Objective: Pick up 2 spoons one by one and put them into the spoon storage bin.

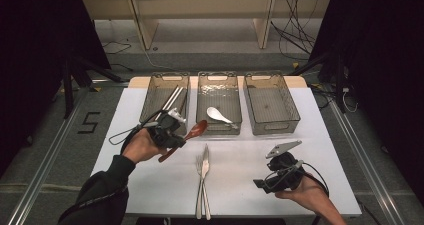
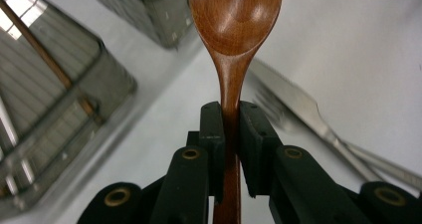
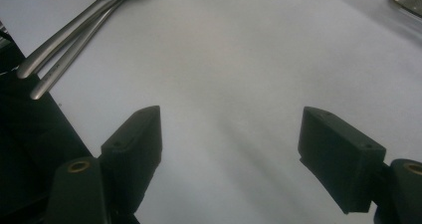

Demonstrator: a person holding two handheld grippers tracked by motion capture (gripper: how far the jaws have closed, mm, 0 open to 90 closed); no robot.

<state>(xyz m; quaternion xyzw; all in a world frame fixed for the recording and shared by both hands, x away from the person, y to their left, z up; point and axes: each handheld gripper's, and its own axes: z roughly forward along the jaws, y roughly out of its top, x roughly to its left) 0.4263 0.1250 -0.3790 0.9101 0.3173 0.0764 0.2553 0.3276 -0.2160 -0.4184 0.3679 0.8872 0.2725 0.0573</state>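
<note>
— On the white table (image 1: 150, 185), what is sitting at the far edge?

— Three clear bins are lining up side by side: the left bin (image 1: 161, 87) is holding chopsticks (image 1: 172, 99), the middle bin (image 1: 220, 85) is holding a white spoon (image 1: 218, 114), and the right bin (image 1: 280, 120) is sitting beside them.

— And the grippers?

— The left gripper (image 2: 230, 122) is clamping its jaws tight on the handle of the wooden spoon (image 2: 234, 25), which is hanging above the table just in front of the left and middle bins. The right gripper (image 3: 231, 149) is hovering over the table with its jaws spread wide, gripping nothing.

— Anything lying loose?

— A fork (image 1: 199, 185) and a knife (image 1: 205, 182) are lying together near the front edge, between the two hands.
</note>
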